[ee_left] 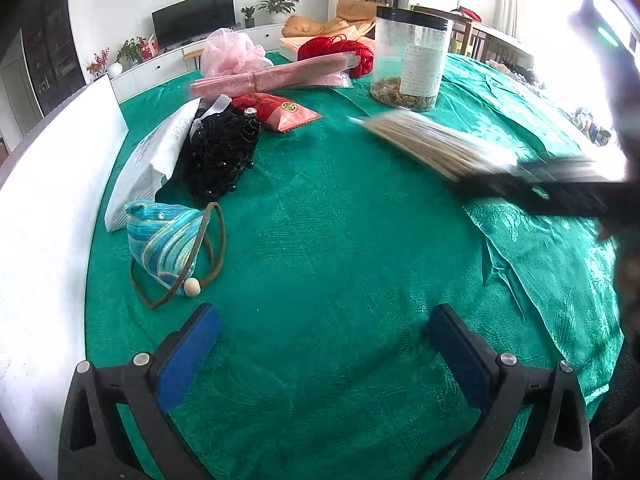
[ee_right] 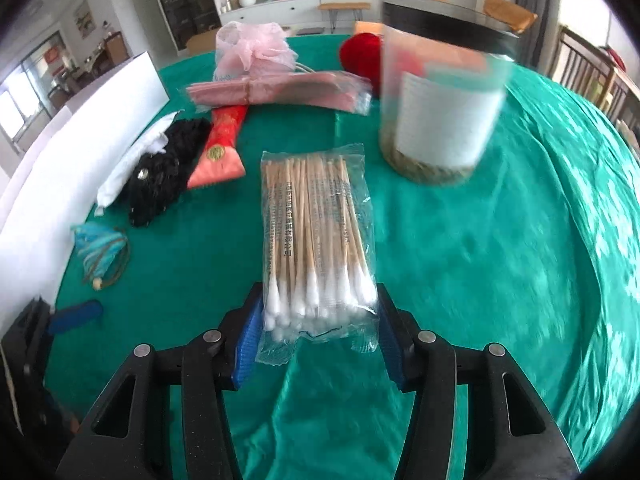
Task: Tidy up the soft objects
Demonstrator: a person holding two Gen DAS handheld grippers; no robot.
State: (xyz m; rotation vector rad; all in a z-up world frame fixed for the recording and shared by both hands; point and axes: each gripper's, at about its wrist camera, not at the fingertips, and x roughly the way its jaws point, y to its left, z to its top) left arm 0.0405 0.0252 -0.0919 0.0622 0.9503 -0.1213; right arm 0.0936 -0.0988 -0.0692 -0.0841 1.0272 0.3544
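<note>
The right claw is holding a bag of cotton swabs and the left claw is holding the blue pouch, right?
Not quite. The right claw does hold the bag of cotton swabs, but the left claw holds nothing. The left wrist view shows it open over bare green tablecloth, with the blue pouch lying on the cloth beside it.

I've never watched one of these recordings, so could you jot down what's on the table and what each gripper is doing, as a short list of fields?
surface: green tablecloth
right gripper: closed on a pack of cotton swabs
left gripper: open, empty
far side: clear jar, red yarn, pink mesh puff
left side: black beaded item, blue pouch, white board
</note>
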